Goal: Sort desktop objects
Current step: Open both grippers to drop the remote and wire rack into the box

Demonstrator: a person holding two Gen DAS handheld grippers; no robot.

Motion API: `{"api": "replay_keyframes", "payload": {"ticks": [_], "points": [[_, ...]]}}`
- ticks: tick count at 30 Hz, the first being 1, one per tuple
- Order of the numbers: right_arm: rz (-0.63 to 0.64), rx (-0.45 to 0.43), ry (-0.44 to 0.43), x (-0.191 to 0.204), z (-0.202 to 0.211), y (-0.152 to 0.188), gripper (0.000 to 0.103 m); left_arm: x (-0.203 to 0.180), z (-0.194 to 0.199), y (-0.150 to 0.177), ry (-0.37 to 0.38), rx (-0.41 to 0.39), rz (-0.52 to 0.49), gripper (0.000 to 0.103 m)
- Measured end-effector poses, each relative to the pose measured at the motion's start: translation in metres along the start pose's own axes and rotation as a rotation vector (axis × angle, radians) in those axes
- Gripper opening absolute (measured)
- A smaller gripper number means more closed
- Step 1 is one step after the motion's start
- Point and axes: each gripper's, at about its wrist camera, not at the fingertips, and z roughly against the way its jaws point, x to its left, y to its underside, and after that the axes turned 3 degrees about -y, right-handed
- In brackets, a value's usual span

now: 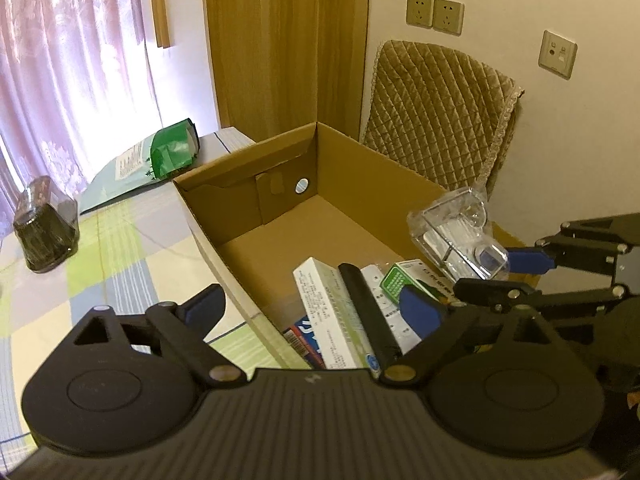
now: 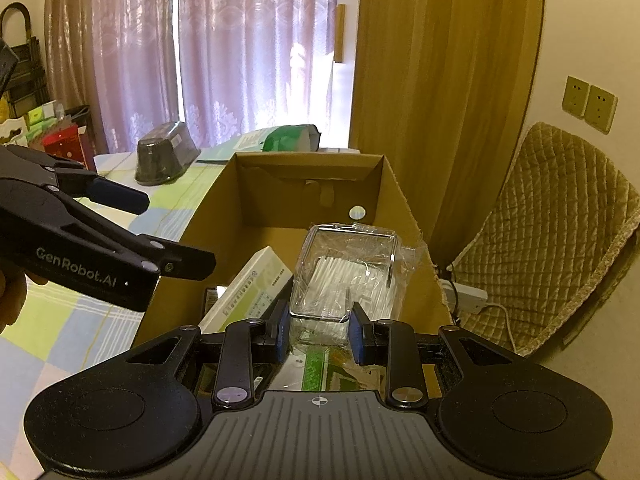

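Cardboard box (image 1: 280, 208) sits open on the worktop (image 1: 120, 248), which has a checked cloth on it. One clear plastic case (image 2: 344, 272) with white sticks inside is held over the near end of the box. The right gripper (image 2: 320, 330) has its jaws squeezed on the two sides of this case. The left gripper (image 1: 316, 306) has its jaws wide apart and holds nothing; one of its blue pads (image 1: 420, 312) is over the box and the other is over the cloth just outside the box wall. Inside the box, at the near end, I can count one long white carton (image 1: 332, 320), one black bar (image 1: 370, 312) lying beside it, one white remote (image 1: 390, 312), and one small green and white pack (image 1: 400, 280). Something red and blue peeks out under the carton, but I cannot tell what it is. The far half of the box floor is bare. On the worktop, well apart from the box, stands one dark tub (image 1: 46, 228) wrapped in clear film. One green bag (image 1: 174, 154) lies on a flat green folder (image 1: 120, 184) behind the box. Two wall sockets (image 1: 434, 14) are side by side on the wall. One chair with a quilted cover (image 1: 436, 120) stands behind the box.
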Motion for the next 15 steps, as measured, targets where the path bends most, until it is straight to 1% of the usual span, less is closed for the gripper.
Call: {"api": "replay_keyframes", "payload": {"ticks": [2,5,15], "points": [[0.003,0.003,-0.004,0.001,-0.001,-0.001,0.029,-0.001,0.001,0.001,-0.017,-0.005,-0.033,0.098],[0.007,0.006,-0.010,0.003,-0.003,-0.002,0.029,0.000,0.002,0.002,-0.039,-0.008,-0.078,0.099],[0.020,0.014,-0.035,0.013,-0.009,-0.005,0.029,0.010,0.006,0.002,-0.059,-0.012,-0.077,0.101]]}}
